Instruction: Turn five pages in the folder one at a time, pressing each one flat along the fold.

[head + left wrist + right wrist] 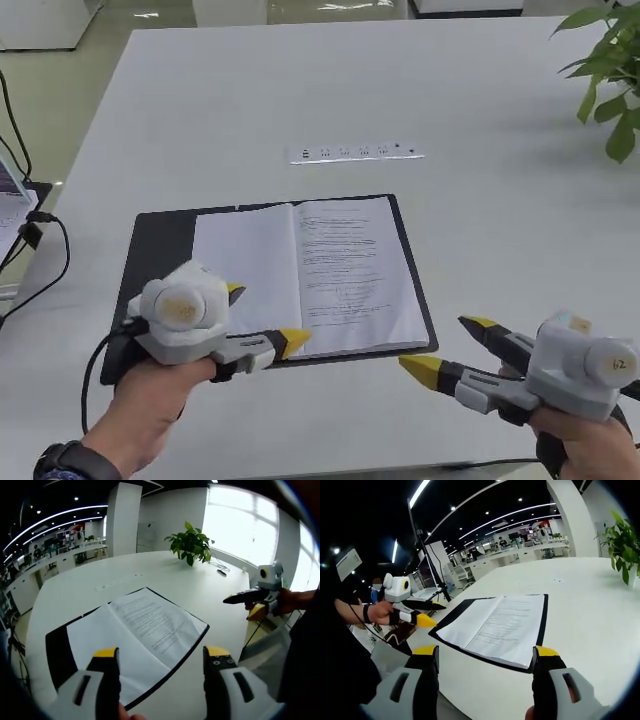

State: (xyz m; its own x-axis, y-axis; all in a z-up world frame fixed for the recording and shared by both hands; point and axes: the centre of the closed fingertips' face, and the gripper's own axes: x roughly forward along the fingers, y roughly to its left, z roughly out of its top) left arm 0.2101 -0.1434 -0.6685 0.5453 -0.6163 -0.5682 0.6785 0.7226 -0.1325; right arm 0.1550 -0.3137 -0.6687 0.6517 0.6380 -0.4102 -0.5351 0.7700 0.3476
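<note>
The folder (165, 250) lies open and flat on the white table (480, 100), in the middle of the head view. Its black cover shows as a wide band on the left and a thin edge around the rest. The left page (245, 265) is blank and the right page (350, 270) carries printed text; the fold runs up the centre between them. In the left gripper view the folder (57, 650) sits at centre left, and in the right gripper view the folder (452, 614) sits at centre.

The left gripper (266, 316) is at the lower left of the head view, over the folder's near left corner, held in the left hand (140, 410). Its yellow-tipped jaws stand wide apart with nothing between them, as its own view of the left gripper (161, 652) shows; whether a tip touches the paper cannot be told.

The right gripper (448, 344) is at the lower right, just off the folder's near right corner, held in the right hand (590, 440). Its jaws are also spread and hold nothing, as seen from the right gripper (486, 651) itself.

A power strip (355, 153) lies above the folder, apart from it. A plant (610, 70) stands at the upper right.
</note>
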